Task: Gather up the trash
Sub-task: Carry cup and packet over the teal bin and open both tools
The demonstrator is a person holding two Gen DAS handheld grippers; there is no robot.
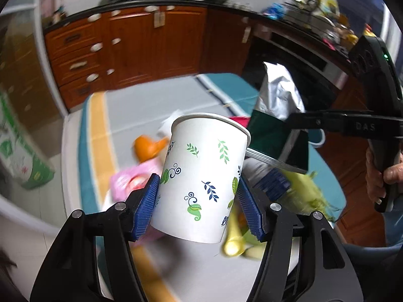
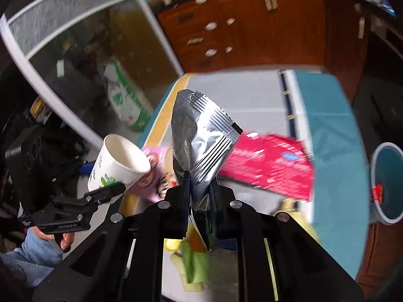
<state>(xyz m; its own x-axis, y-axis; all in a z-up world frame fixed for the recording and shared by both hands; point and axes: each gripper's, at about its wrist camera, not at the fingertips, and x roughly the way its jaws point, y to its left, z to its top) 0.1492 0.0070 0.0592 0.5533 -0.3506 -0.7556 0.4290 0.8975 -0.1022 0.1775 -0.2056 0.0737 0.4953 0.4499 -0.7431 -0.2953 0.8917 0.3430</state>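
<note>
Lifting two pieces of rubbish clear of the table (image 1: 141,105), you are mid-way through a pick-up in a cluttered kitchen; the gathering step looks done for this pair, and the next move calls for carrying both to a bin, which I judge to be the blue-rimmed tub (image 2: 388,183) just off the table's right edge.

Your left gripper (image 1: 199,201) is clamped on a paper cup (image 1: 201,176), its blue pads pressing both sides of the cup's lower half; the cup stands tilted above the table, mouth up and away from you.

Your right gripper (image 2: 200,188) is pinched nearly closed on a silver foil packet (image 2: 201,138); the packet's crumpled neck sits between the fingers, its body rising above them and its tail hanging below, over the table.

On the table remain a red wrapper (image 2: 267,163) toward the tub side, a pink packet (image 1: 128,178) nearer the cup, an orange scrap (image 1: 147,147) and yellow-green peelings (image 2: 194,261) close beneath the grippers; these look like later pickings.

Tipping the cup risks nothing visible, though the view into it is partial.
</note>
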